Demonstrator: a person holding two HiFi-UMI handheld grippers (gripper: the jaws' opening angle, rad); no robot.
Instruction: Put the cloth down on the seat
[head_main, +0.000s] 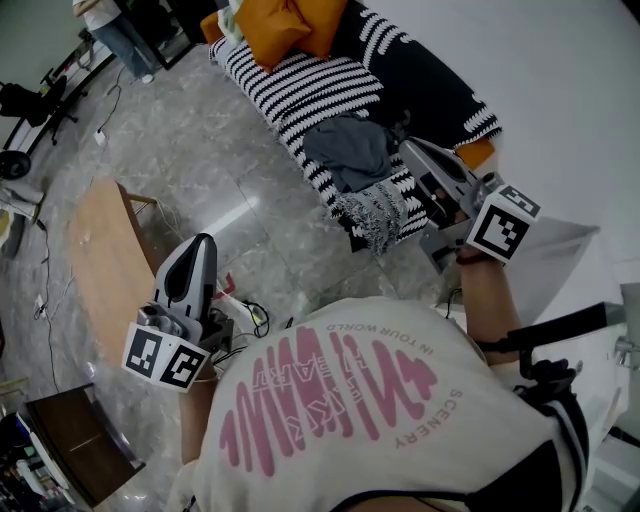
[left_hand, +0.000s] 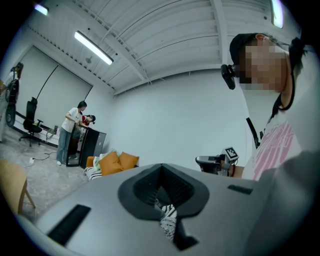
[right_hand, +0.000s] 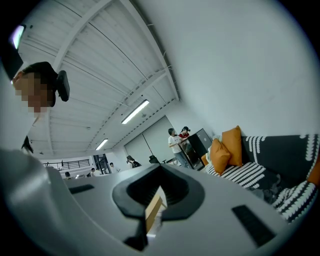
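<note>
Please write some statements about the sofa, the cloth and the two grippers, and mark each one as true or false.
1. The crumpled grey cloth lies on the black-and-white striped sofa seat. True.
2. The right gripper grips that cloth. False: its jaws are shut on nothing.
3. Orange cushions sit at the sofa's far end. True.
4. The light wooden table stands on the right gripper's side. False: it is on the side of the left gripper.
</note>
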